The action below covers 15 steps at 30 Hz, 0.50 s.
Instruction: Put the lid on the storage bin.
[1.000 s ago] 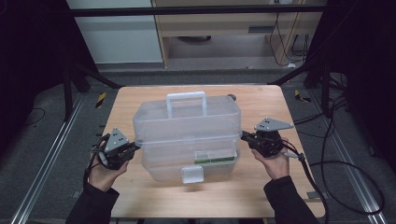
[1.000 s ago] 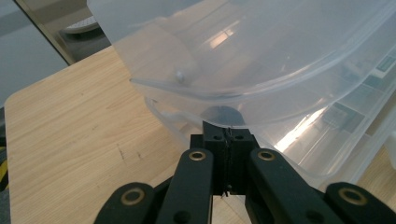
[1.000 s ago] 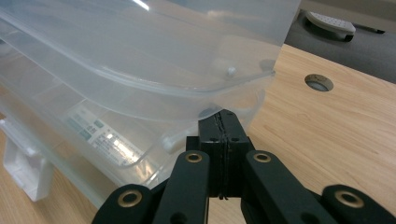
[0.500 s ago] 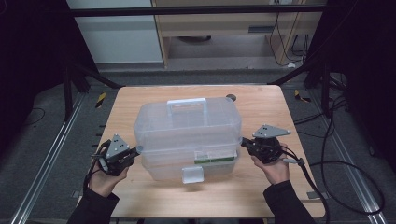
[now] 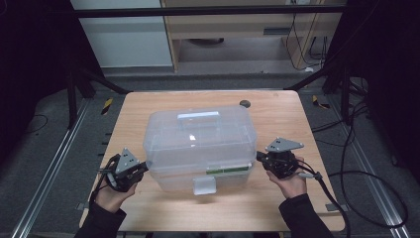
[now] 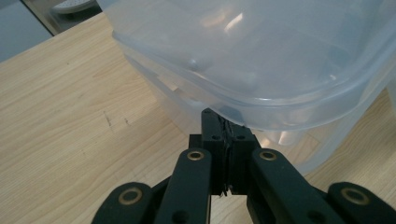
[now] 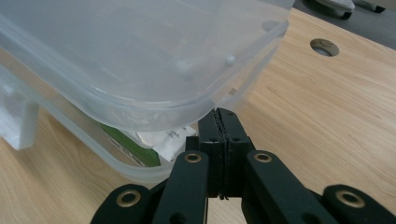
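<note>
Lid of the translucent plastic storage box with a carry handle (image 5: 198, 141) now sits lower than a moment before: earlier the handle stood up and the lid was raised, now the handle lies flat and the lid rests nearly on the base. I judge that the closing is almost done and only the white front latch (image 5: 203, 185) remains open. The box stands in the middle of the light wooden table (image 5: 277, 106), its long axis running left to right, the latch side pointing toward the person. The left gripper (image 5: 139, 170) and the right gripper (image 5: 259, 157) have their jaws pressed together on nothing, with the tips tucked under the lid's rim at each end.
</note>
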Each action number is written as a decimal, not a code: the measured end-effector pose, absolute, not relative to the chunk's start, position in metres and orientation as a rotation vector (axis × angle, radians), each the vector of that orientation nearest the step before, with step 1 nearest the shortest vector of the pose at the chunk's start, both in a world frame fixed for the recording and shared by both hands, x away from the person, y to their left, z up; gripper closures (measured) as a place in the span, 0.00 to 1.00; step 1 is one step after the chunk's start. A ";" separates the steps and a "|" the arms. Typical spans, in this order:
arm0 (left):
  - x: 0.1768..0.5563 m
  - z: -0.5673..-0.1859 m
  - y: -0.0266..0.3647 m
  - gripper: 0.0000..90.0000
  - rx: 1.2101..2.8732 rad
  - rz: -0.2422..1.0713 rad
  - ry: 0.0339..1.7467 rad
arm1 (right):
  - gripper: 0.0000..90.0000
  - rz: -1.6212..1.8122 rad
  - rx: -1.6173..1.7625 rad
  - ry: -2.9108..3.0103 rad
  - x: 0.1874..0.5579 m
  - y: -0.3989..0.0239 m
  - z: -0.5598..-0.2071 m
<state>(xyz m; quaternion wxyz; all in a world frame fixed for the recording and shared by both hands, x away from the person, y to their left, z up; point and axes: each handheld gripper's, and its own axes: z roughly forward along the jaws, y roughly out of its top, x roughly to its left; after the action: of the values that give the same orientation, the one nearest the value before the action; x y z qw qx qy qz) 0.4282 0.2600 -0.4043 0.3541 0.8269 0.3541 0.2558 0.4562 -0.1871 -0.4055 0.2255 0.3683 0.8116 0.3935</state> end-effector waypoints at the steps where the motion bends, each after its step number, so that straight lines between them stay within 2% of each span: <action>1: 0.428 -0.405 0.261 0.98 2.136 0.665 0.923 | 1.00 1.071 1.015 2.244 0.456 -0.187 -0.406; 11: 0.436 -0.415 0.280 0.94 2.105 0.683 1.072 | 1.00 0.945 1.019 2.219 0.455 -0.195 -0.412; 15: 0.441 -0.420 0.295 0.88 2.039 0.687 1.147 | 0.94 0.953 1.089 2.172 0.457 -0.212 -0.420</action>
<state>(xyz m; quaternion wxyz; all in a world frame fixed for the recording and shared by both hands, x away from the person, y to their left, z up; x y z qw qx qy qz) 0.4409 0.2945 -0.4196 0.3446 0.7850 0.4416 0.2644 0.4568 -0.2119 -0.4199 0.2628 0.4025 0.8031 0.3522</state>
